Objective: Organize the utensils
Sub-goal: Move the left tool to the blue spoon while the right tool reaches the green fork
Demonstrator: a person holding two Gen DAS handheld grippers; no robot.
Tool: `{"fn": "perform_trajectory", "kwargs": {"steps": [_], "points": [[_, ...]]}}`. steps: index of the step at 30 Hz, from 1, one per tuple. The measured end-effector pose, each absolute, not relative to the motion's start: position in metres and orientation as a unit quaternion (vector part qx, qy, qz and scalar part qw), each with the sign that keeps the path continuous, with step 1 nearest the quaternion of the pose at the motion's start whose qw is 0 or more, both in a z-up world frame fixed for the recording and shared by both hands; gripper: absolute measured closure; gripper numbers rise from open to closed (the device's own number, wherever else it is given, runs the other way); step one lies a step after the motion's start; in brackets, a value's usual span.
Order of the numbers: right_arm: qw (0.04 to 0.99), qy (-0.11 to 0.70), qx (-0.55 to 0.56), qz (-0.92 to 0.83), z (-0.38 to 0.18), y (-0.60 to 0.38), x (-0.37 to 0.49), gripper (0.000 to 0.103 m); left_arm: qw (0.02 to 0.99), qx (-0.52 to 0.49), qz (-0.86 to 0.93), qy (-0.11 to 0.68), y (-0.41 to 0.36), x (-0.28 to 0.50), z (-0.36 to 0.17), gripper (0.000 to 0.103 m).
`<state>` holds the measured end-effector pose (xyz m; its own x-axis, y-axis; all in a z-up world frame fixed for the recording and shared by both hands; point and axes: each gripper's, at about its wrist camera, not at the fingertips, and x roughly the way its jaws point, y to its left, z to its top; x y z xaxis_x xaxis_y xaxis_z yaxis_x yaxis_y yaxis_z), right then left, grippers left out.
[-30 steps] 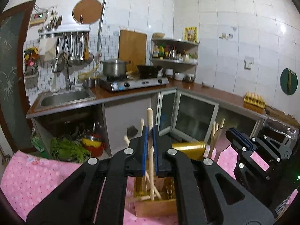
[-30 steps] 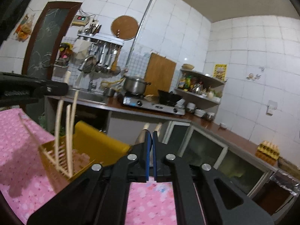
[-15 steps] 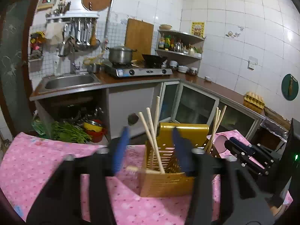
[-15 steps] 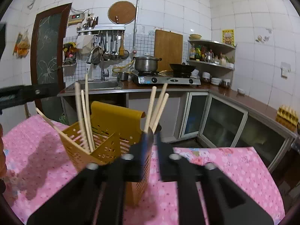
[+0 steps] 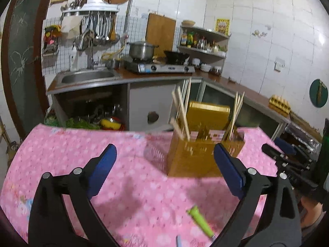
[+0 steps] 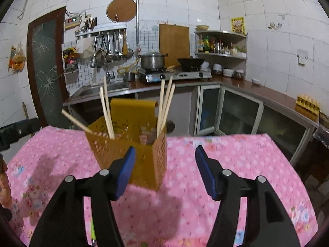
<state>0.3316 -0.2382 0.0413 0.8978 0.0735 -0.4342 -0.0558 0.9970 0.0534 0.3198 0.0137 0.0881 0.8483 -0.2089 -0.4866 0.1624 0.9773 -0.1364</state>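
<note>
1. standing upright on the pink flowered tablecloth [image 5: 131, 187]: a yellow perforated utensil holder [image 5: 197, 160], the landmark for all below.
2. leaning out of the holder's left compartment, as seen from the left wrist: a bunch of wooden chopsticks [image 5: 181, 113], tips splayed upward and apart.
3. standing in the holder's right compartment: a second bunch of chopsticks [image 5: 236, 111], close together, nearly upright.
4. behind both bunches, rising from the holder's back wall: a curved yellow flap.
5. in front of the holder, nearer the camera: left gripper [image 5: 164, 164], jaws spread wide and opening further, nothing between the blue pads, nothing held; its right pad overlaps the holder's front right corner in the picture, contact not clear.
6. to the right of the holder in the left wrist view: right gripper [image 5: 277, 147], seen side-on, black with blue pads.
7. from the right wrist view: right gripper [image 6: 164, 164] in front of the holder, jaws partly apart and opening, empty; left pad overlaps the holder's [image 6: 131, 154] front wall in the picture, contact not clear.
8. in front of the holder, on the cloth near the bottom edge: a utensil with a lime-green handle [image 5: 200, 220], lying flat, blurred; beside it a pale blue tip, too blurred to name.
9. far behind the holder: a kitchen counter with sink [image 5: 86, 77], stove and steel pot [image 5: 141, 49].
</note>
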Motion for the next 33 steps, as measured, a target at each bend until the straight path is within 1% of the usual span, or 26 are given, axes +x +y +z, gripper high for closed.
{"fn": "perform_trajectory", "kwargs": {"steps": [7, 20, 26, 31, 32, 33], "points": [[0.964, 0.264, 0.020, 0.030, 0.011, -0.227, 0.310, 0.043, 0.945, -0.053, -0.093, 0.308, 0.028, 0.302, 0.048, 0.010], [0.941, 0.337, 0.007, 0.039, -0.041, -0.196, 0.288, 0.043, 0.921, -0.040, -0.078, 0.380, 0.031, 0.285, -0.012, 0.010], [0.926, 0.372, -0.013, 0.061, -0.057, -0.164, 0.295, 0.044, 0.912, -0.046, -0.059, 0.404, 0.042, 0.292, -0.023, 0.010], [0.918, 0.387, 0.012, 0.080, -0.060, -0.148, 0.304, 0.044, 0.907, -0.042, -0.043, 0.416, 0.053, 0.290, -0.027, 0.010], [0.917, 0.389, 0.009, 0.084, -0.060, -0.145, 0.306, 0.046, 0.907, -0.042, -0.042, 0.417, 0.055, 0.289, -0.028, 0.010], [0.916, 0.392, 0.005, 0.087, -0.060, -0.141, 0.308, 0.050, 0.906, -0.042, -0.041, 0.418, 0.057, 0.289, -0.028, 0.010]]}}
